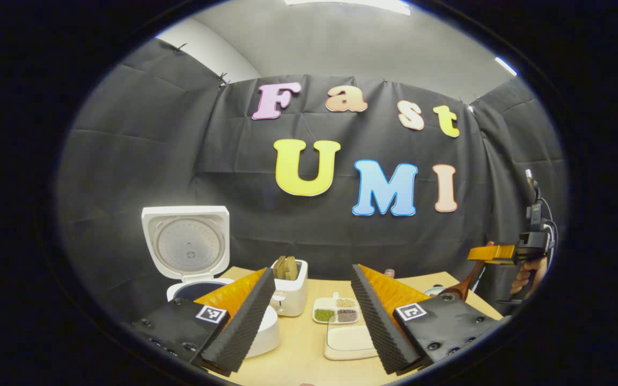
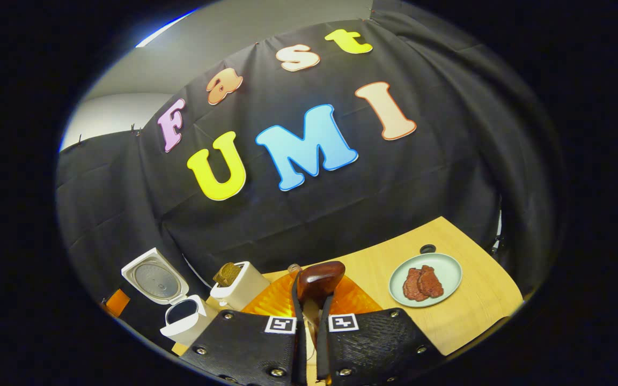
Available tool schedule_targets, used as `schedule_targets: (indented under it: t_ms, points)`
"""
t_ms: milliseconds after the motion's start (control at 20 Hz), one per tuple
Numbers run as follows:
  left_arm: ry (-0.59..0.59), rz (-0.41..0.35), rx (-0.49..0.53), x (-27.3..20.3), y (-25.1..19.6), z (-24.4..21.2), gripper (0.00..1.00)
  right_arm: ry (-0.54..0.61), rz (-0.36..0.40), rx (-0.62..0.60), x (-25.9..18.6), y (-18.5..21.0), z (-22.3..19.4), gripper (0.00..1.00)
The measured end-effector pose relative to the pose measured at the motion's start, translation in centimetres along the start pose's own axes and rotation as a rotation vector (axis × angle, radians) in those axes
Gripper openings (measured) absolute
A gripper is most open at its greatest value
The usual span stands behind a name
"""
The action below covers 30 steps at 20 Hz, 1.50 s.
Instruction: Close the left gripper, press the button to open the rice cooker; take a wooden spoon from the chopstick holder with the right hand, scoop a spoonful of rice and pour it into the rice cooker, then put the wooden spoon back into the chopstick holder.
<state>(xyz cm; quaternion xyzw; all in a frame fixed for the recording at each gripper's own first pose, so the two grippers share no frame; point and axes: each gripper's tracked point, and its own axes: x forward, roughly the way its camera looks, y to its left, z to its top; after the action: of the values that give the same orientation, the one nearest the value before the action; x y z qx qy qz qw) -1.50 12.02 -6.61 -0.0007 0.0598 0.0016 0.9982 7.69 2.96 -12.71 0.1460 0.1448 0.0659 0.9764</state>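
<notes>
The white rice cooker stands at the left with its lid raised and its dark inner pot showing. My left gripper is open, jaws wide apart, empty, with its left finger in front of the cooker body. My right gripper is shut on the handle of a dark wooden spoon, whose bowl sticks out past the fingertips. In the left gripper view the right gripper hangs high at the far right, held by a hand, with the spoon angled down from it.
On the light wooden table stand a white toaster with bread, a divided tray of beans and grains and a white rectangular dish. A pale plate with meat slices lies at the right. The cooker and toaster lie left.
</notes>
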Motion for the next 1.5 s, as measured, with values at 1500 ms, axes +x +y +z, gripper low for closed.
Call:
schedule_targets:
  t_ms: [1500]
  points:
    - [0.132, 0.043, 0.023, -2.6, 9.7, -4.9, 0.98, 0.204, 0.022, 0.050, 11.6, 6.0, -18.4, 0.08]
